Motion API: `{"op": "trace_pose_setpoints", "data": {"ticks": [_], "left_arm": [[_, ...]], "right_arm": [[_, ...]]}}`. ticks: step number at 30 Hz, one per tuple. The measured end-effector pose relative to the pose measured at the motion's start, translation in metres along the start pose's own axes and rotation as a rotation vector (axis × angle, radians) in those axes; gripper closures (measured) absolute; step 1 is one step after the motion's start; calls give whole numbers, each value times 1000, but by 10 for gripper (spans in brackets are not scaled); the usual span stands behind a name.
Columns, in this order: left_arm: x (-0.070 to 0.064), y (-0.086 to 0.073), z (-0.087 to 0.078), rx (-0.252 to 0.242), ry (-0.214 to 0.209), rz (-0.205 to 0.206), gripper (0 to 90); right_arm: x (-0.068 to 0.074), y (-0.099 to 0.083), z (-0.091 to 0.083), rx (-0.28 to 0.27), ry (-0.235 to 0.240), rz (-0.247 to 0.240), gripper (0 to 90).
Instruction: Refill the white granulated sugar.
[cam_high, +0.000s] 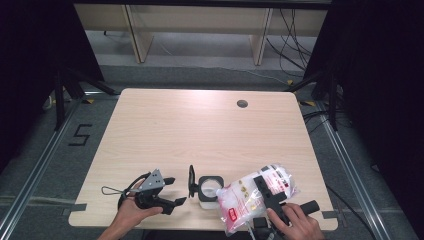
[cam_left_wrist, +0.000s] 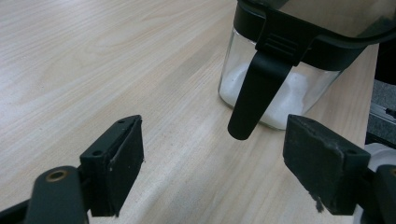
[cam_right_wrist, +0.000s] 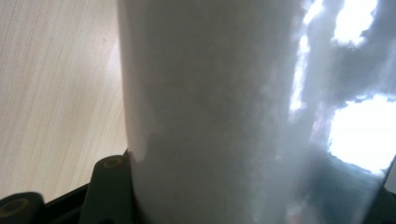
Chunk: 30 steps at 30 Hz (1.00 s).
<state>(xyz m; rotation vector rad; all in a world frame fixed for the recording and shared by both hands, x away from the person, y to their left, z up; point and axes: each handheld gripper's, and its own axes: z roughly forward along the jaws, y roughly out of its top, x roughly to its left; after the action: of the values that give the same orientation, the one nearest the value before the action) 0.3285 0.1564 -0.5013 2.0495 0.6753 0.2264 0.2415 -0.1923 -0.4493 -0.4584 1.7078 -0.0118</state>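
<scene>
A small glass jar (cam_high: 208, 196) with white powder at its bottom stands near the table's front edge, its black lid (cam_high: 191, 181) flipped up on the left side. In the left gripper view the jar (cam_left_wrist: 299, 93) is close ahead, with its black latch (cam_left_wrist: 254, 93) hanging down. My left gripper (cam_high: 175, 191) is open just left of the jar, its jaws wide apart (cam_left_wrist: 215, 163) with nothing between them. My right gripper (cam_high: 262, 184) is shut on a clear bag of white powder (cam_high: 245, 197), tilted toward the jar. The bag (cam_right_wrist: 210, 107) fills the right gripper view.
The wooden table (cam_high: 200, 130) has a cable hole (cam_high: 242, 103) at the back right. A looped cable (cam_high: 112, 190) trails left of my left hand. Dark stands and floor cables flank the table.
</scene>
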Motion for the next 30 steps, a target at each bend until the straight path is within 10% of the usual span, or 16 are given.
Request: {"op": "trace_pose_setpoints", "data": {"ticks": [30], "left_arm": [[0, 0, 0, 2, 0, 5, 202]], "right_arm": [[-2, 0, -1, 2, -2, -12, 437]]}}
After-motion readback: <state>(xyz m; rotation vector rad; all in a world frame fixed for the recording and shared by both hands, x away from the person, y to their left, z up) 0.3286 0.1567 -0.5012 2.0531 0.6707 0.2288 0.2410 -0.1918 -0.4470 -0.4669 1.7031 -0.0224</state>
